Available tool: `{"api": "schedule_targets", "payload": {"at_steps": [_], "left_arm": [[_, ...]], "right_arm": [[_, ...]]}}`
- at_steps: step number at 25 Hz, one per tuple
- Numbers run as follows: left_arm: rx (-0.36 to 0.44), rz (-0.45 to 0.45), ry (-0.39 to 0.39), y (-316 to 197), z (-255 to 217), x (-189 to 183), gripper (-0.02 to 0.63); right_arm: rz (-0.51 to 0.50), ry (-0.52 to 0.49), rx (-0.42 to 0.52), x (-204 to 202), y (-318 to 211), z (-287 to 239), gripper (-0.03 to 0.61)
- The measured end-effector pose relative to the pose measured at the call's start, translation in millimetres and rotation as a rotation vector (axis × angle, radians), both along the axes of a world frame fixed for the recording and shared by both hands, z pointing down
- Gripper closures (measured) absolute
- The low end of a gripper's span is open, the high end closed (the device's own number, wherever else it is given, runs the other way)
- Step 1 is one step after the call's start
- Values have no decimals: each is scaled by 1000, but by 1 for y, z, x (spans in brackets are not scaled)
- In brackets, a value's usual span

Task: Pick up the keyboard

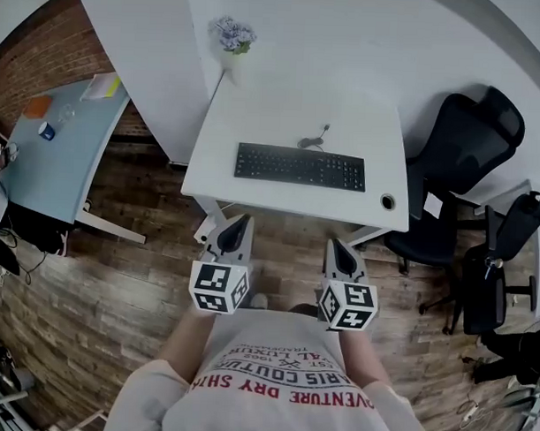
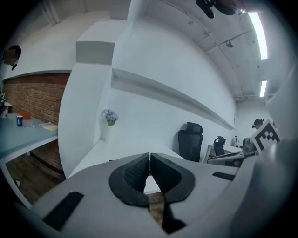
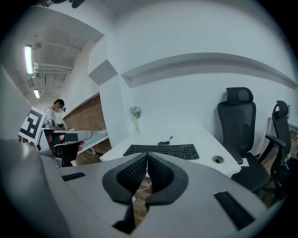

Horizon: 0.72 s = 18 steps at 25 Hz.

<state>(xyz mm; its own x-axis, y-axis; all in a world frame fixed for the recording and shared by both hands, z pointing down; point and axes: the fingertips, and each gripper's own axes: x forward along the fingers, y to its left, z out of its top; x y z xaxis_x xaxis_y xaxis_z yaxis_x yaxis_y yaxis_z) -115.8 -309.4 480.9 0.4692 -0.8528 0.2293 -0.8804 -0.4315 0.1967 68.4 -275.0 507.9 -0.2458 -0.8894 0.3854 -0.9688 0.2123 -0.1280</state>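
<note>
The left gripper has its jaws pressed together with nothing between them, and the right gripper is the same, pads meeting and empty. In the head view the left gripper and right gripper sit side by side in front of the person's shirt, both above the wood floor just short of the desk's front edge, tips toward it. Neither touches the desk. The keyboard lies flat on the desk, parallel to the front edge and near it, ahead of both grippers; the right gripper view shows the keyboard just above its jaw tips. A cable curls just behind the keyboard, near the desk's middle. A round hole sits at the front right corner, and a vase of flowers stands at the far left corner. Two black chairs stand right of the desk, one close to its right edge and the other further out. A pale blue table stands to the left, with a cup near its far edge.
</note>
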Motion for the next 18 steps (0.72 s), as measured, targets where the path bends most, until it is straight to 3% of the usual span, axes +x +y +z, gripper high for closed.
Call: {"api": "schedule_targets", "payload": {"at_steps": [8, 14, 18], "left_arm": [[-67, -7, 0, -53, 29, 0, 586], [-54, -72, 54, -114, 24, 12, 586], [-41, -104, 17, -154, 20, 27, 586]], "right_arm": [[27, 0, -28, 14, -60, 15, 554], [-14, 2, -39, 36, -127, 17, 554], [-66, -12, -51, 48, -174, 19, 554]]}}
